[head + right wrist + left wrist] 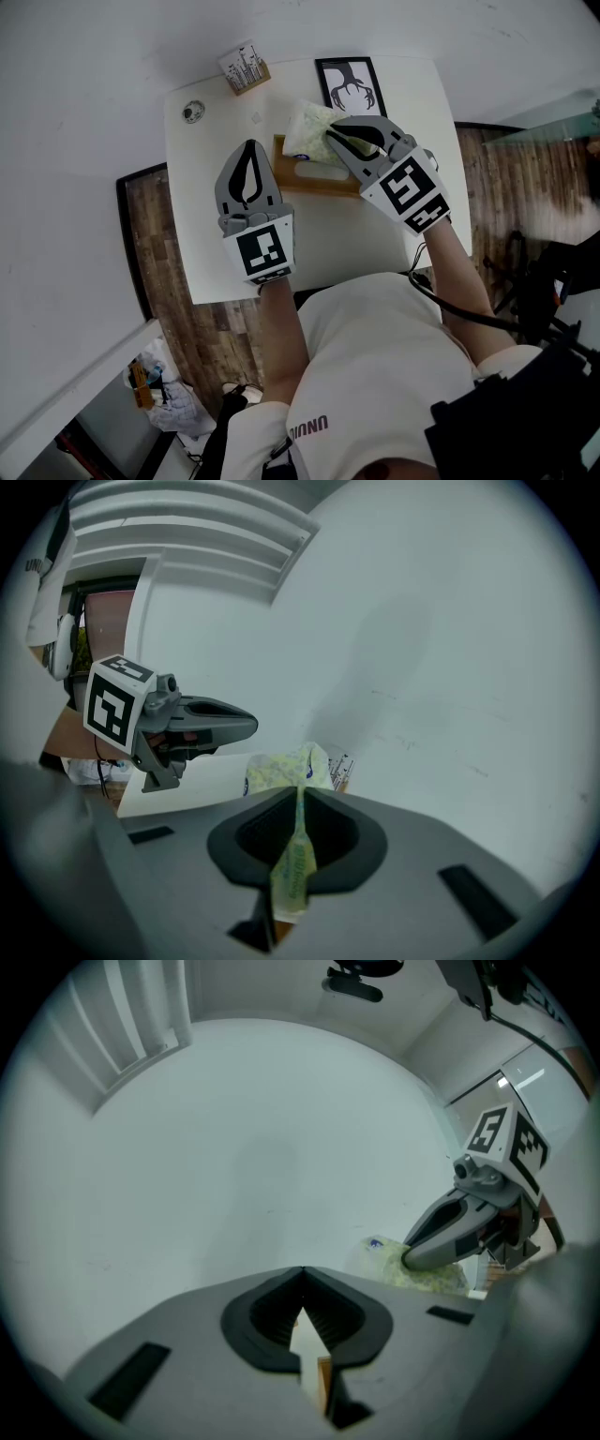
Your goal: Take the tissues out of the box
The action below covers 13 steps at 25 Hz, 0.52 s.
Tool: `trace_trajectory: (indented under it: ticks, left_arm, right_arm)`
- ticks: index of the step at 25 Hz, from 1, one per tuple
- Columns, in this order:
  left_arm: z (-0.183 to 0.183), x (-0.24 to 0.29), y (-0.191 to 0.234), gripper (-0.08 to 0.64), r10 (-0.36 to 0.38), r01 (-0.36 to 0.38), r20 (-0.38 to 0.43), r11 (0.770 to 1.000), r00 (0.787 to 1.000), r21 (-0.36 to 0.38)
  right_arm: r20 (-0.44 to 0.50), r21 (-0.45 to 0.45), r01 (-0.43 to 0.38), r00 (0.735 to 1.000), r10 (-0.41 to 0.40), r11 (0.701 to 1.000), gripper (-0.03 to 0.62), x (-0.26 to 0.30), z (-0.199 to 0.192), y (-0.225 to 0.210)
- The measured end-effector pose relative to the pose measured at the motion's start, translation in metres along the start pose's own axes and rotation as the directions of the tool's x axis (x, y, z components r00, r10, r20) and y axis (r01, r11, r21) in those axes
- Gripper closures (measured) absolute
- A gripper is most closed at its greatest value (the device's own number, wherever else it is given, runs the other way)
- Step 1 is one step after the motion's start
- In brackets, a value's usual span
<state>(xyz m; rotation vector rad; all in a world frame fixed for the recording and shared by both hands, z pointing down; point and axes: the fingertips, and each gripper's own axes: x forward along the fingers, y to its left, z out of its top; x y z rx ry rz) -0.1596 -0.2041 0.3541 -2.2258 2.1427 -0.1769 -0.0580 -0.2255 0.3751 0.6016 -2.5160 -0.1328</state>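
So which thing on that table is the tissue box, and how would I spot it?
Start at the white table in the head view. Near its middle, under the right gripper, whose jaws pinch a pale patterned tissue, lies the box. It is long, low and brown wood, unlike the black-and-white picture behind it.

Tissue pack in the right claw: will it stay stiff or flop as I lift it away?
Probably floppy: the tissue pack is squeezed to a thin strip inside the right claw and bulges soft beyond it. Likely light, since that small pinch alone holds it up. Gripped only at an edge, it may swing or slip.
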Motion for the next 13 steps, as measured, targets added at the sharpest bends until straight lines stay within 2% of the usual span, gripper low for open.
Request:
trace_trajectory:
  ticks: [10, 13]
  left_arm:
    - [-0.0045, 0.0004, -0.0006, 0.548, -0.01, 0.011, -0.023, 1.0, 1.0, 0.027]
    - [-0.0031, 0.0013, -0.0006, 0.548, -0.009, 0.01, -0.011, 1.0, 1.0, 0.016]
  right_arm:
    - [-0.004, -0.003, 0.005, 1.0, -0.005, 1.0, 0.552, -0.0002, -0.0012, -0.0015]
    - [-0.005, -0.003, 0.009, 1.0, -0.009, 1.0, 0.552, 0.0007, -0.0014, -0.0021]
